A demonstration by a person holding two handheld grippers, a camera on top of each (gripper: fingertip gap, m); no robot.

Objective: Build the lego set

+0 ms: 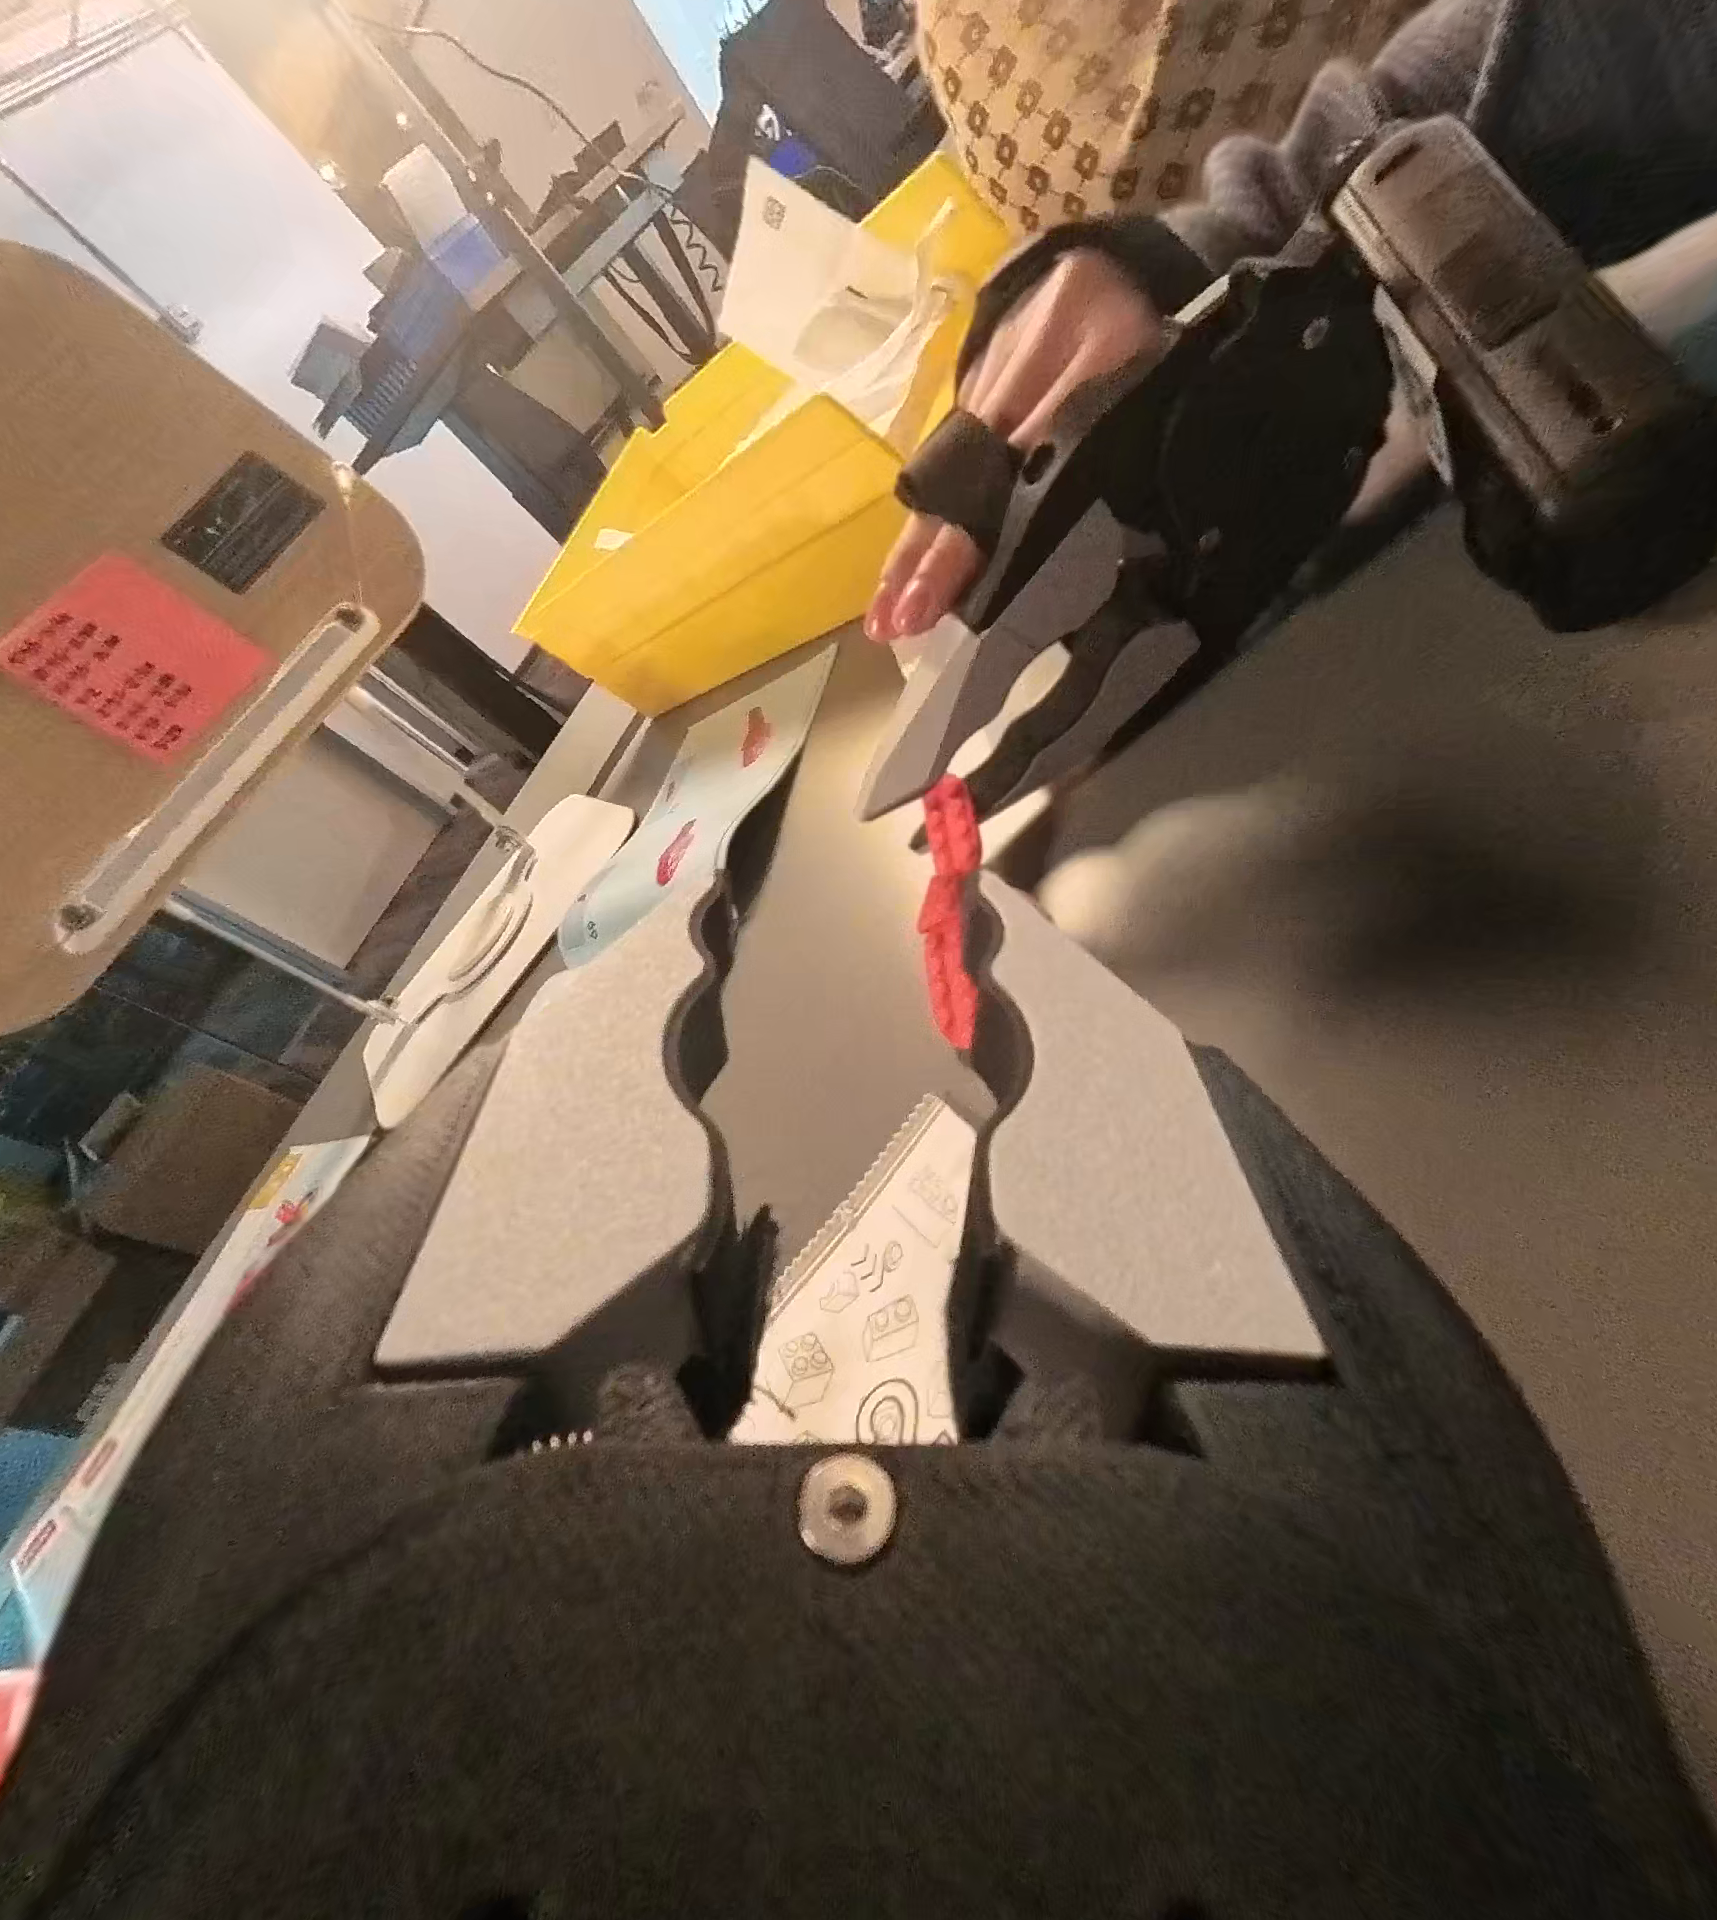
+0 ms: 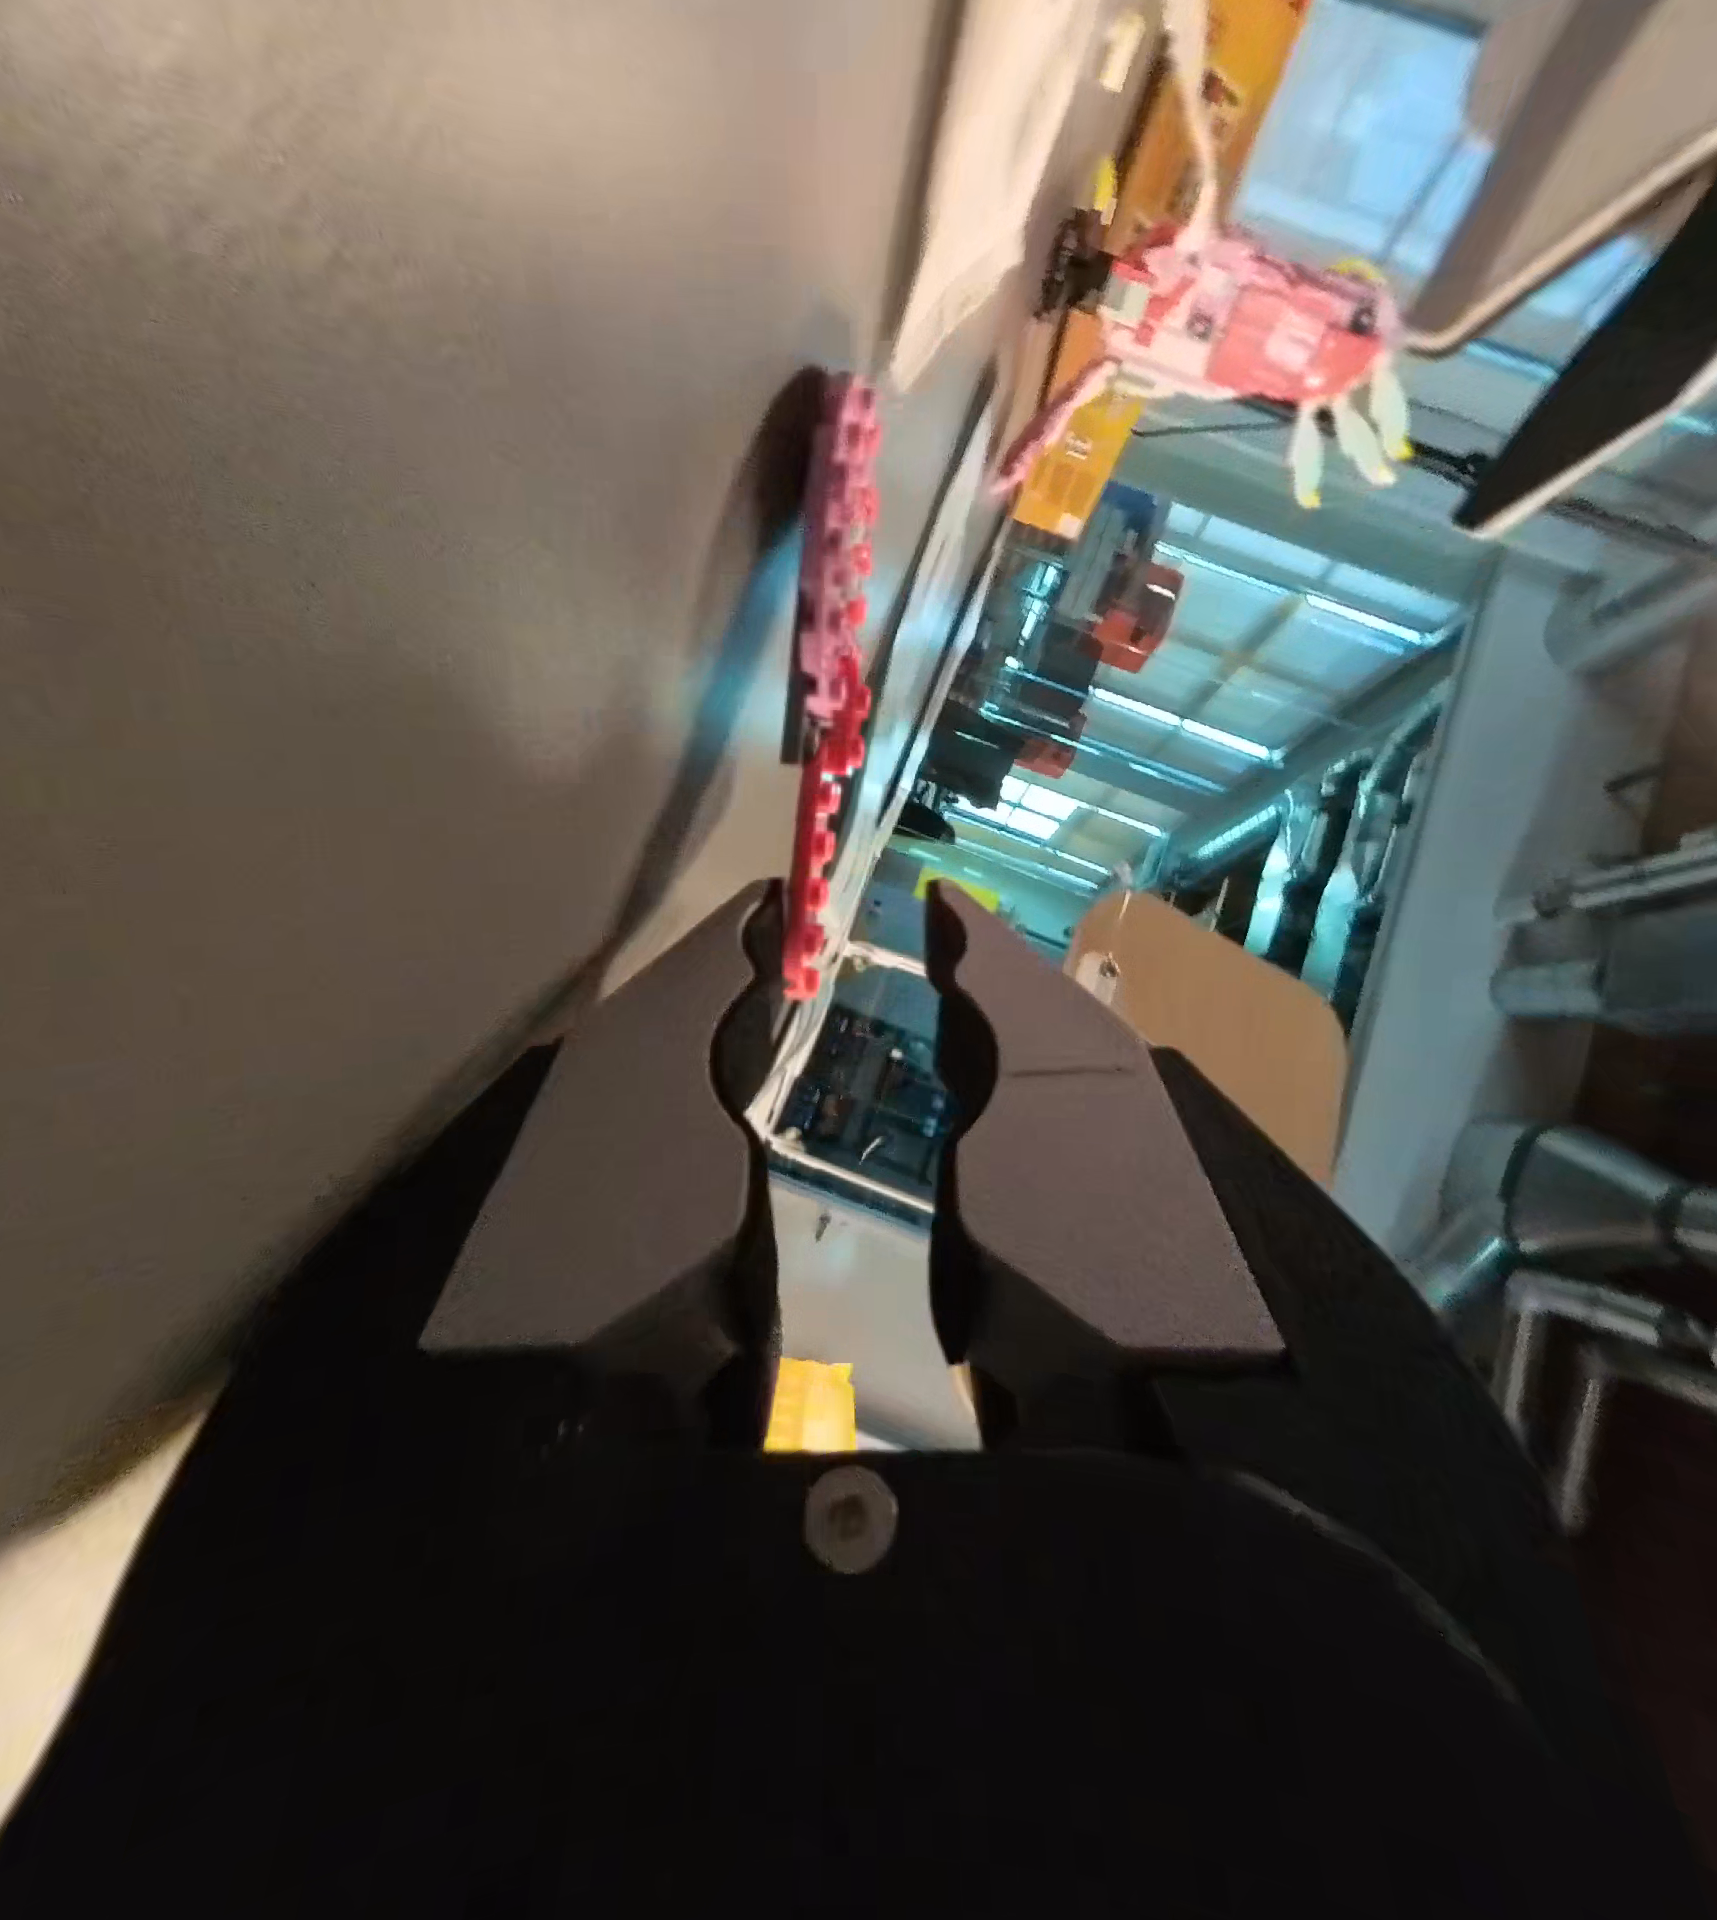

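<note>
Left gripper (image 1: pixel 854 904): jaws apart, low over the grey bench (image 1: pixel 1456 1039). A red brick strip (image 1: pixel 947 914) lies flat on the bench between its fingers, along the inner edge of the right-hand finger. The left-hand finger is well clear of it, so nothing is clamped.

Right gripper (image 2: pixel 854 899): jaws also apart, coming at the same strip from its far end. In its own view the strip (image 2: pixel 823 831) runs just beside one finger; the other finger stands off with a clear gap. Contact on the near side is too blurred to tell. No grip here either. The far half of the strip looks pinker, with a dark plate against it. A gloved hand (image 1: pixel 1030 343) holds this gripper.

So as it stands, the strip is down on the bench in one piece, with both claws at it, one at each end, and neither closed.

Around it:
- A printed paper bag (image 1: pixel 864 1320) lies under the left gripper's base.
- An open instruction booklet (image 1: pixel 729 790) sits toward the bench's left edge.
- Yellow bins (image 1: pixel 729 561) stand beyond the booklet at the far edge.
- A pink-and-red brick model (image 2: pixel 1249 322) sits farther off past the strip, blurred.
</note>
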